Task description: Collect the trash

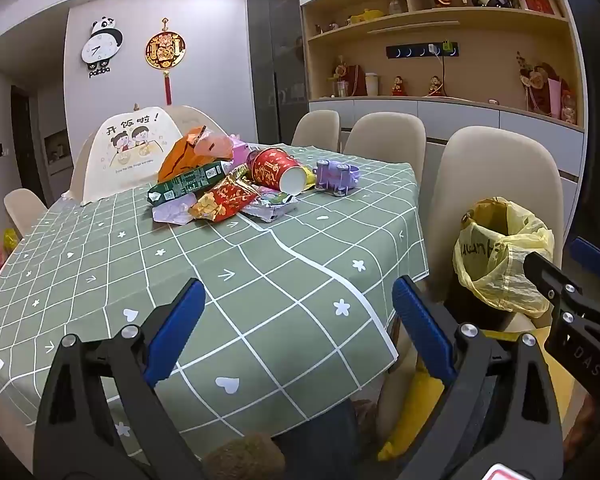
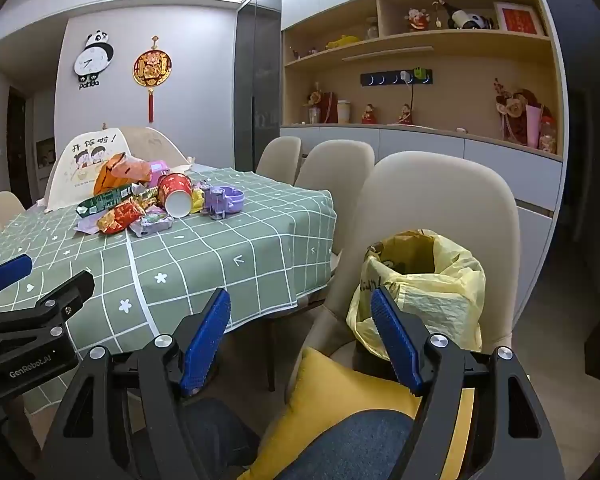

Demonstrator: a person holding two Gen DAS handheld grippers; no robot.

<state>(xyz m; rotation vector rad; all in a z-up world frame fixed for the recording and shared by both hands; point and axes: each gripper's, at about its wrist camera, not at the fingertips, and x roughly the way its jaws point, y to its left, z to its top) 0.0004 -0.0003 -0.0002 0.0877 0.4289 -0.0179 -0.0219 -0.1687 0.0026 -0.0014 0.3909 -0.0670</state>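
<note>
Both your hand-held grippers empty: left hand-held gripper (image 1: 296, 320) and right hand-held gripper (image 2: 300, 336) spread wide, short of tabletop (image 1: 260, 280). Step: collecting not started. Yellow bag (image 2: 424, 292) on chair, right. Next: reach far trash pile (image 1: 228, 184), grasp one wrapper.

The panda clock (image 1: 102, 43) on the wall carries the word "panda" beneath its dial. The chair cover (image 1: 134, 148) behind the bench reads "开饭啦!" above two cartoon children. The left gripper (image 2: 18, 280) body shows "GenRobot.AI" in the right wrist view. The yellow bag (image 1: 500, 256) bears dark lettering, too crumpled to read.
</note>
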